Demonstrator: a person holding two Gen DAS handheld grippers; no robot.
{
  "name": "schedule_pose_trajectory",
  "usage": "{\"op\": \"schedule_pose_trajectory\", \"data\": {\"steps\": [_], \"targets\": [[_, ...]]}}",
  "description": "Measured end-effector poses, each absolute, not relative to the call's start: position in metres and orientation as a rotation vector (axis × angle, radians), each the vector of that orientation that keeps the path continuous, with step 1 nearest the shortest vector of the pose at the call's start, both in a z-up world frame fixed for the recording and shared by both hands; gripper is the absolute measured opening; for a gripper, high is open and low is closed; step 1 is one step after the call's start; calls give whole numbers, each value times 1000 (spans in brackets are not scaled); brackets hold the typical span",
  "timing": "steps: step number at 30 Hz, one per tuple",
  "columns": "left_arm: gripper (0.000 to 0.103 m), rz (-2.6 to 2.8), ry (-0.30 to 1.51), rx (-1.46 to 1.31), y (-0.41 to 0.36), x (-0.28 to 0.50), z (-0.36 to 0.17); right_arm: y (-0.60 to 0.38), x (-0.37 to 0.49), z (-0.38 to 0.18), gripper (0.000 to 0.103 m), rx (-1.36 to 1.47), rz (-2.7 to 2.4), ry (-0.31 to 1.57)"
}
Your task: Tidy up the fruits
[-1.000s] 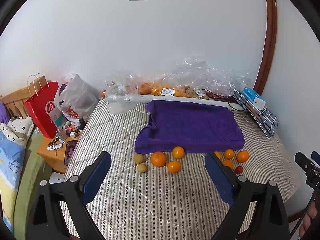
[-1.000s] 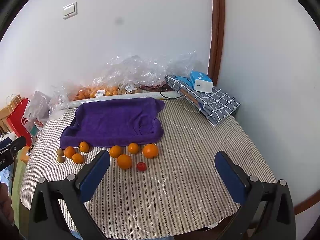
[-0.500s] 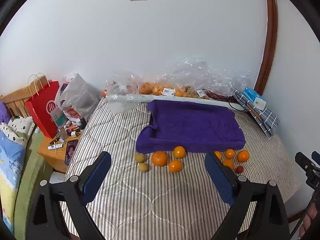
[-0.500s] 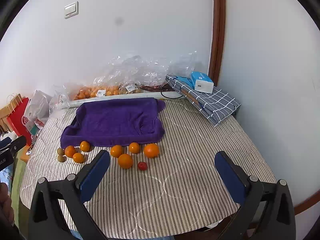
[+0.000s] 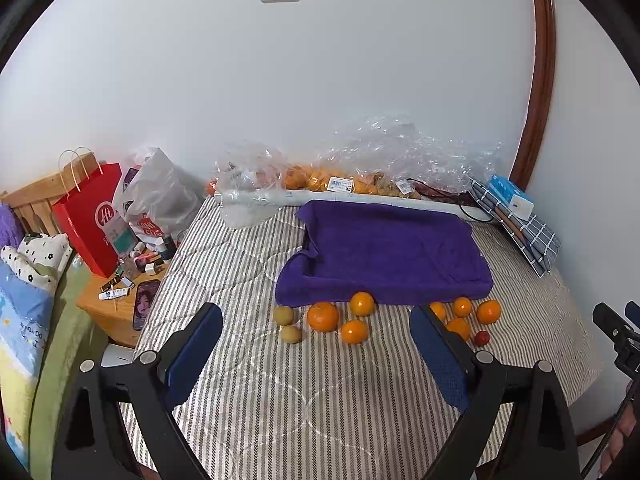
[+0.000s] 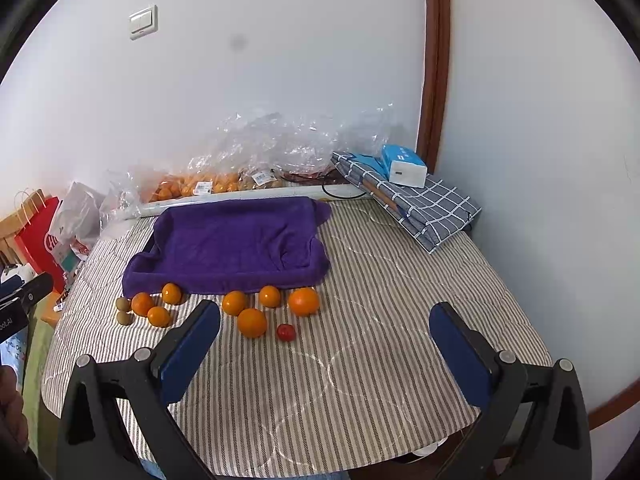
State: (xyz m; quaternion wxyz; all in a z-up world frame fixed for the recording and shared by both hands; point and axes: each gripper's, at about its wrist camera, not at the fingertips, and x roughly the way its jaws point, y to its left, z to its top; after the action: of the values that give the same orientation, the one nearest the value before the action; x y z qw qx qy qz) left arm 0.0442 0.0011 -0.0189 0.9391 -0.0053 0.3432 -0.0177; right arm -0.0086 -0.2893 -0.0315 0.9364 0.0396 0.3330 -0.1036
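Both grippers hang wide apart over the striped bed, fruit untouched in front of the purple towel.

The left gripper and right gripper are both spread and carrying nothing, well back from the fruit. The oranges, two kiwis and the small red fruit lie loose on the quilted bed, just beside the purple towel. Risk, as I judge it: round fruit on soft bedding rolls when nudged, and a clumsy close could bump a neighbour away or bruise it. Against a second ago, the fruit hasn't shifted; both views sit barely changed, grippers just as wide.
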Motion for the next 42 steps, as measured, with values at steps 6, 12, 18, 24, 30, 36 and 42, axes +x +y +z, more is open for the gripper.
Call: {"op": "schedule_pose_trajectory", "data": {"steps": [6, 12, 18, 24, 30, 36, 42], "targets": [[95, -37, 702, -11, 3, 45, -19, -288, -8, -31, 103, 79, -207, 681], [95, -38, 701, -12, 4, 44, -19, -287, -10, -30, 103, 80, -205, 678], [95, -31, 700, -10, 4, 43, -19, -286, -11, -30, 103, 77, -204, 677], [95, -26, 695, -8, 4, 41, -19, -284, -10, -29, 103, 77, -201, 676], [95, -24, 698, -13, 4, 41, -19, -283, -9, -30, 103, 75, -196, 679], [95, -28, 696, -13, 4, 41, -20, -283, -8, -31, 103, 77, -191, 680], [95, -27, 700, -15, 3, 42, -21, -280, -4, -31, 103, 73, -188, 680]]}}
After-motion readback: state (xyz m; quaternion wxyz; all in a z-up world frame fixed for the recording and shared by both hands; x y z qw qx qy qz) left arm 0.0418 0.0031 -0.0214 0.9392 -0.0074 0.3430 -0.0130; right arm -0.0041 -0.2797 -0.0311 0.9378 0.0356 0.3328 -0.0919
